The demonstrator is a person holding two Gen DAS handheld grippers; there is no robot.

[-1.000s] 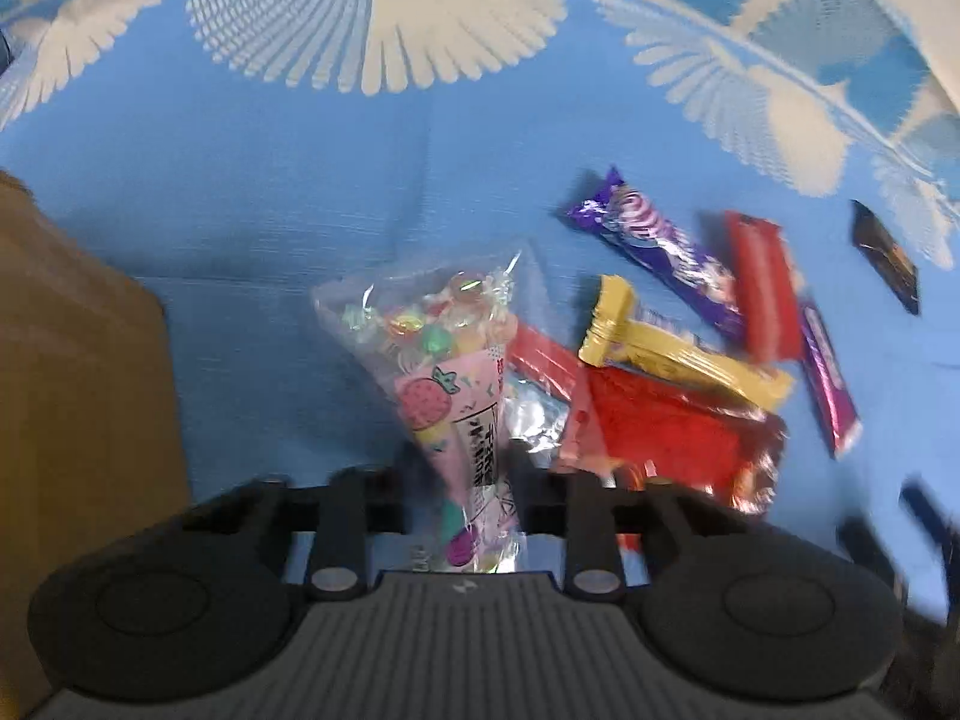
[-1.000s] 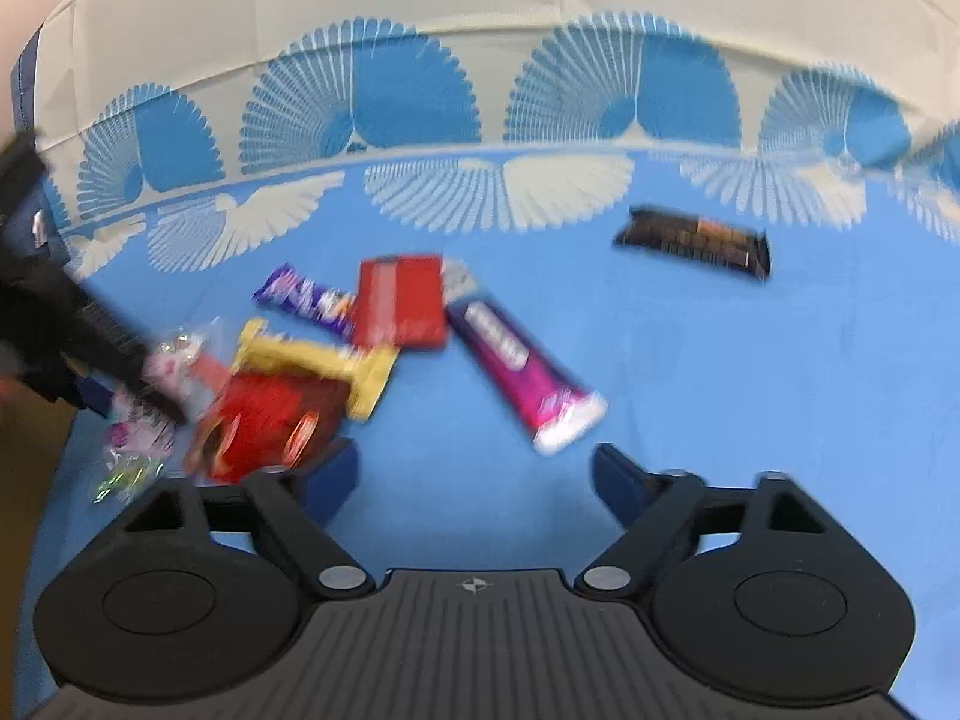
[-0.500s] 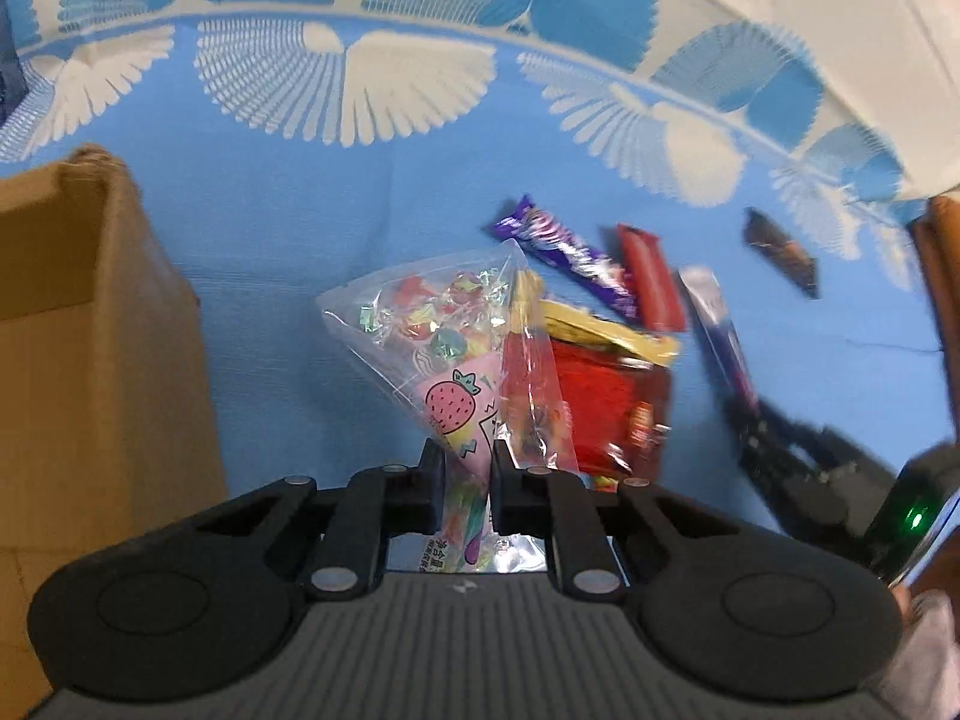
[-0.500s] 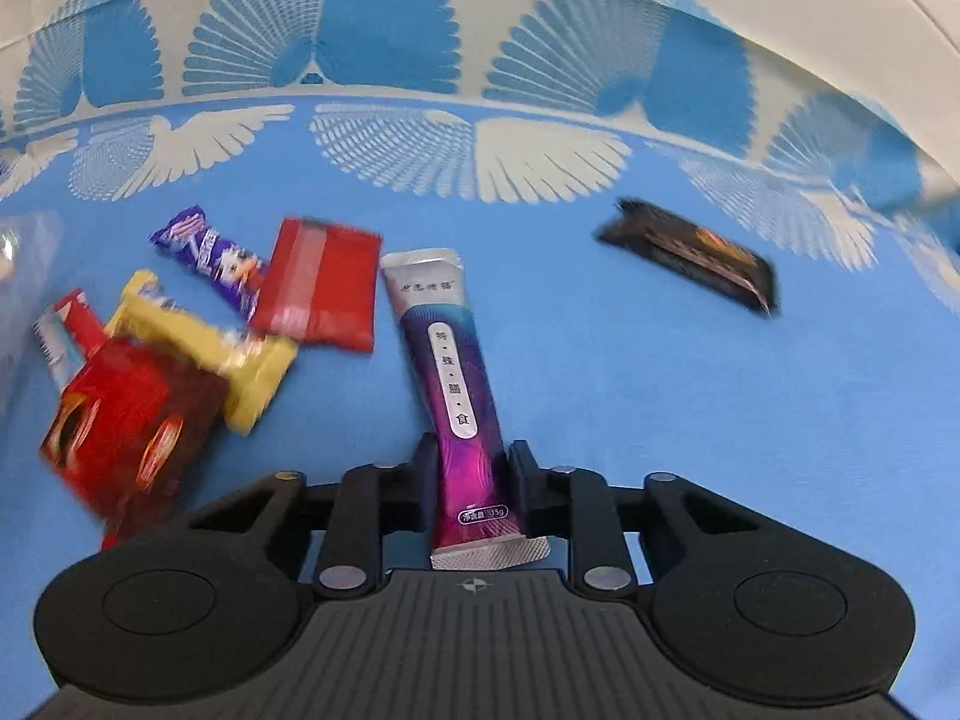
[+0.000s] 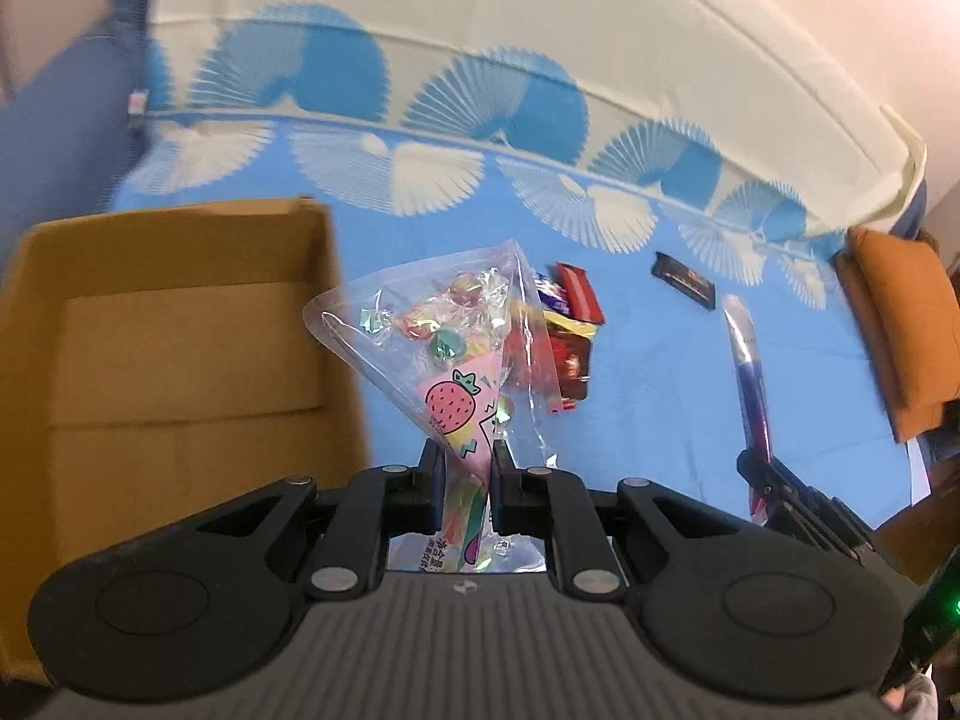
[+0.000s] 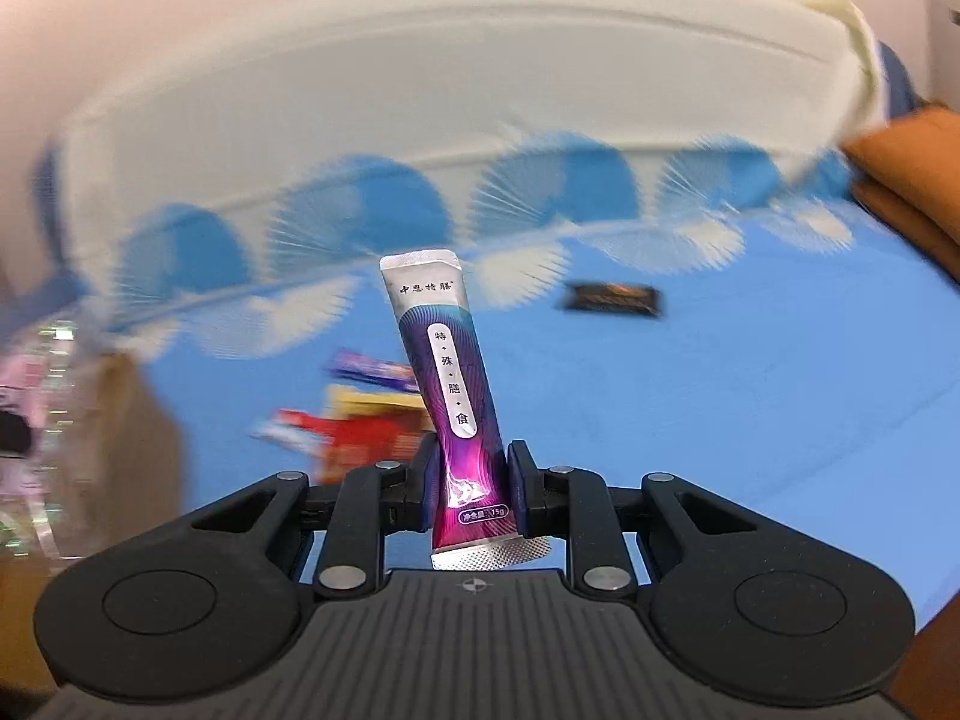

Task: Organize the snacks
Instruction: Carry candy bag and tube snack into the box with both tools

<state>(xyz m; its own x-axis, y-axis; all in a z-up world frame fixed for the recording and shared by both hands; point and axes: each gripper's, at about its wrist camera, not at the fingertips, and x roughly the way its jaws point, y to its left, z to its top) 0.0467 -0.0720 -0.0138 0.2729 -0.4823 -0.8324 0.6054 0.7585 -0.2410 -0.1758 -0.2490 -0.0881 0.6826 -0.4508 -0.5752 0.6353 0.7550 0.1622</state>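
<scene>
Two grippers, each clamped on a snack. Left gripper (image 5: pixel 468 477) pinched tight on the pointed bottom of a clear cone-shaped candy bag (image 5: pixel 447 348), pink strawberry print just above the fingers, wrapped sweets filling the wide top; bag lifted off the blue cloth (image 5: pixel 648 396) and tilted up and away. Just to the left, an open cardboard box (image 5: pixel 174 348), its near wall close beside the bag. Behind the bag, a small heap of wrappers (image 5: pixel 567 330), red, yellow and purple, lying on the cloth. Farther right, well apart from the heap, a dark bar (image 5: pixel 684 285) lying alone. Right gripper (image 6: pixel 471 489) closed on the lower end of a purple stick packet (image 6: pixel 450 384), silver top end leaning slightly left, white label with characters facing the camera, bottom seal poking out below the fingers. Same packet seen edge-on at right in the left view, raised above the cloth. Beyond, blurred, the heap of wrappers low on the left and the dark bar to the upper right. Orange cushion (image 5: pixel 900 324) at the far right edge.
</scene>
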